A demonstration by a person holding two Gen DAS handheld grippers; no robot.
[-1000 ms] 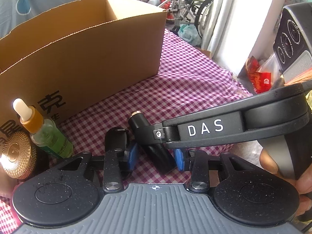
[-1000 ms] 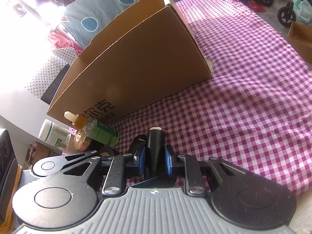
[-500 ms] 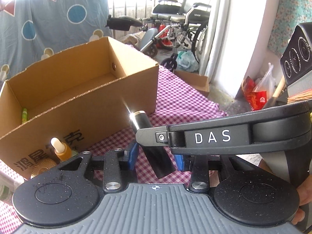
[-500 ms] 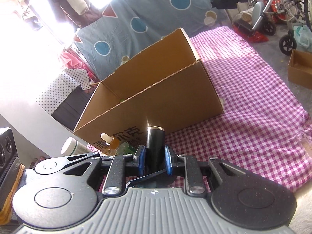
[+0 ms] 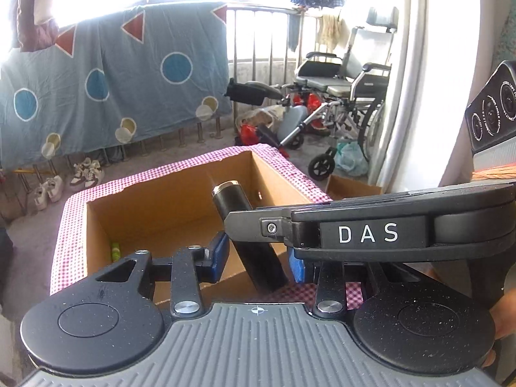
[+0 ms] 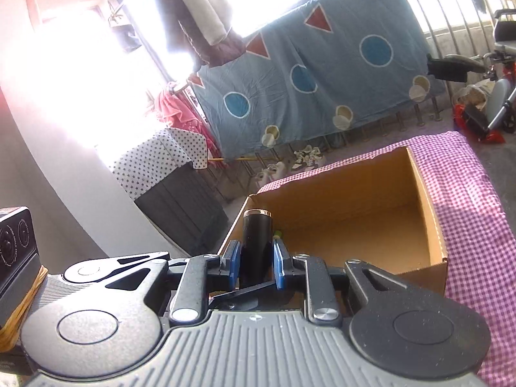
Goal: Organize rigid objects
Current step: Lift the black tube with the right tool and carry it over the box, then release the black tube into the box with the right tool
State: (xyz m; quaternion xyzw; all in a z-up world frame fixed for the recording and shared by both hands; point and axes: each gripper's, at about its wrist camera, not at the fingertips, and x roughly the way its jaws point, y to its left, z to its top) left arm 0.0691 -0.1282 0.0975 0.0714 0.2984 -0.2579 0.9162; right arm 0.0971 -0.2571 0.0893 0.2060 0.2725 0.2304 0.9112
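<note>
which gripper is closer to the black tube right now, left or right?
Right. The right gripper has its blue pads clamped on the black tube, above the cardboard box. The left gripper brackets the tube's lower end, with a visible gap at its left pad.

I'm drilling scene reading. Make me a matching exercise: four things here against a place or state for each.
Things:
1. black tube
2. cardboard box
3. small green item
4. checked cloth

Places or states:
a. spread under the box
b. clamped between the pads of the right gripper
c. lying in a corner of the box
d. open at the top

Pairs: 1-b, 2-d, 3-c, 4-a
</note>
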